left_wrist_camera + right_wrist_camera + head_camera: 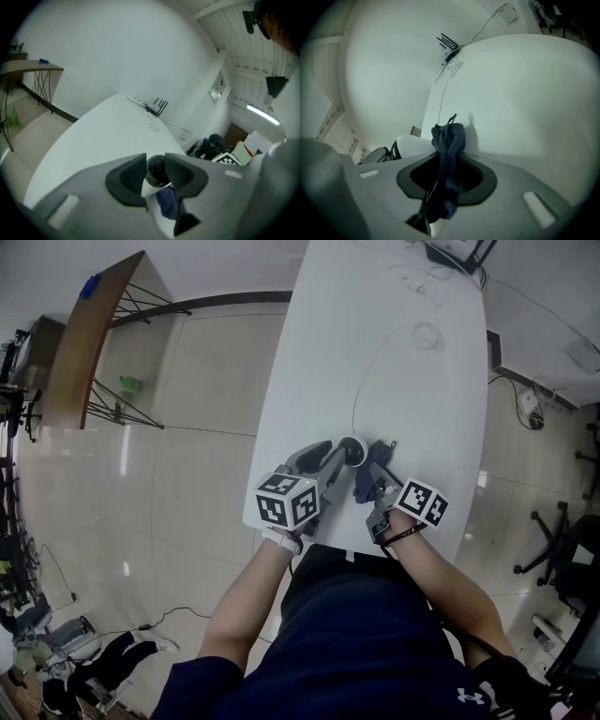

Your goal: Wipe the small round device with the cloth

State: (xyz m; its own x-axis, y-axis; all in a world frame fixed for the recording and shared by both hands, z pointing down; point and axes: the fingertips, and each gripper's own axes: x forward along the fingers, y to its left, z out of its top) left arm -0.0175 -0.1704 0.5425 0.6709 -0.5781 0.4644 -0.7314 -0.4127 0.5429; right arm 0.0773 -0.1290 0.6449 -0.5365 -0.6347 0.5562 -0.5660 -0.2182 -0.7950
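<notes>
The small round device, white with a dark face, is pinched between the jaws of my left gripper just above the near end of the white table. In the left gripper view the device sits tight between the two dark pads, so the left gripper is shut on it. My right gripper is shut on a bunched dark blue cloth, right beside the device. In the right gripper view the cloth stands up from the gripper, with the device just to its left.
A thin cable runs from the device up the table to a black box with antennas at the far end. A wooden side table stands on the floor to the left, an office chair to the right.
</notes>
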